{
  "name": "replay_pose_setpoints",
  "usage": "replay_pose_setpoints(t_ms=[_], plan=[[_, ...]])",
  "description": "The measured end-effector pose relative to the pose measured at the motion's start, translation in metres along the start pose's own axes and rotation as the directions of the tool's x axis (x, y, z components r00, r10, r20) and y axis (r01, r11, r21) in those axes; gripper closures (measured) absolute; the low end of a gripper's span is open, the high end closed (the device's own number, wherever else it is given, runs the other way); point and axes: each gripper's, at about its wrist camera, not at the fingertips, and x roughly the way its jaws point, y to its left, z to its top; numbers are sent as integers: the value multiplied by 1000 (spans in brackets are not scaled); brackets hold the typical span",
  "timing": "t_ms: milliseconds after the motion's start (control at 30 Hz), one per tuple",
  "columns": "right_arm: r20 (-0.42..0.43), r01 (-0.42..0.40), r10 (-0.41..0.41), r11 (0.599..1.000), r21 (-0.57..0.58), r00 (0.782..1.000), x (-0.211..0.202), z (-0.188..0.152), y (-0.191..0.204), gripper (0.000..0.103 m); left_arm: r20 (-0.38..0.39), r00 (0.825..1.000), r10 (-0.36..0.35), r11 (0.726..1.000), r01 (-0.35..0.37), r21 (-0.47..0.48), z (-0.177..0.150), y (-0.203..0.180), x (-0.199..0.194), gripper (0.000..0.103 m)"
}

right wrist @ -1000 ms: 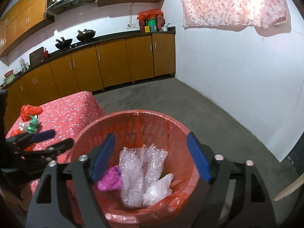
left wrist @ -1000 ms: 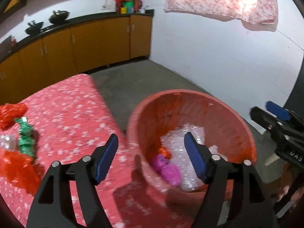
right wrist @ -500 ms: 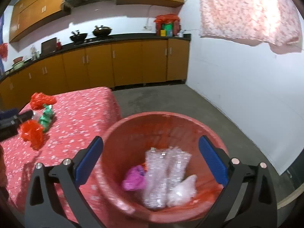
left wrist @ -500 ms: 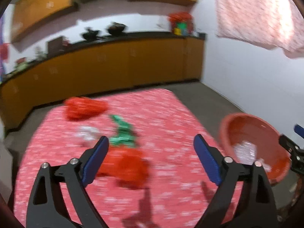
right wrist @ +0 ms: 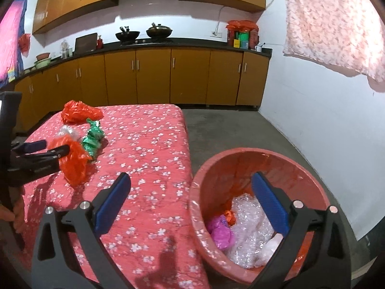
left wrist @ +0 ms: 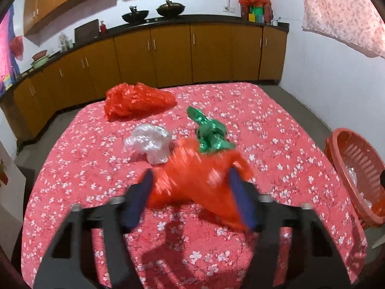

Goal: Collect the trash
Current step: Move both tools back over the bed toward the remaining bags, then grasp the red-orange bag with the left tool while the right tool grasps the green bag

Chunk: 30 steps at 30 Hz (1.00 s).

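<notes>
A crumpled orange plastic bag [left wrist: 199, 178] lies on the red flowered tablecloth [left wrist: 264, 125]. My left gripper [left wrist: 192, 192] is open with its blue fingers on either side of this bag; it also shows from the side in the right wrist view [right wrist: 51, 149], by the same bag [right wrist: 74, 161]. Behind it lie a green foil wrapper [left wrist: 211, 132], a silvery clear wad [left wrist: 149, 142] and a larger red bag [left wrist: 137, 100]. My right gripper [right wrist: 190, 200] is open and empty, above the table edge and the red basket [right wrist: 312, 168], which holds bubble wrap and a pink bag.
The red basket [left wrist: 353, 166] stands on the floor off the table's right edge. Brown kitchen cabinets [right wrist: 168, 77] with woks on the counter line the far wall. A white wall [right wrist: 312, 120] with a hanging pink cloth is on the right.
My left gripper swung from over the basket to the table and closed in on the orange bag, fingers now around it. My right gripper shifted left, so the basket sits more to its right.
</notes>
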Motion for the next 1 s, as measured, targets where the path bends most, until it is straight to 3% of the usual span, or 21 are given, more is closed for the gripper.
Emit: replay_pose_setpoints(t_ms=[100, 200, 467, 700, 1000], plan=[[-2, -4, 4, 1000, -10, 1000, 1, 4, 7, 5, -26, 999, -34, 999, 33, -15, -5, 7, 4, 84], [0, -13, 13, 1000, -24, 1000, 1, 7, 17, 5, -17, 999, -43, 999, 42, -18, -9, 14, -1, 91], [-3, -77, 77, 994, -74, 997, 11, 14, 60, 5, 7, 999, -44, 998, 44, -41, -23, 62, -23, 94], [-25, -155, 153, 985, -79, 988, 31, 28, 108, 5, 11, 1000, 25, 996, -24, -85, -26, 118, -23, 94], [-160, -213, 214, 977, 19, 964, 98, 50, 169, 28, -2, 999, 42, 994, -42, -105, -19, 155, -7, 94]])
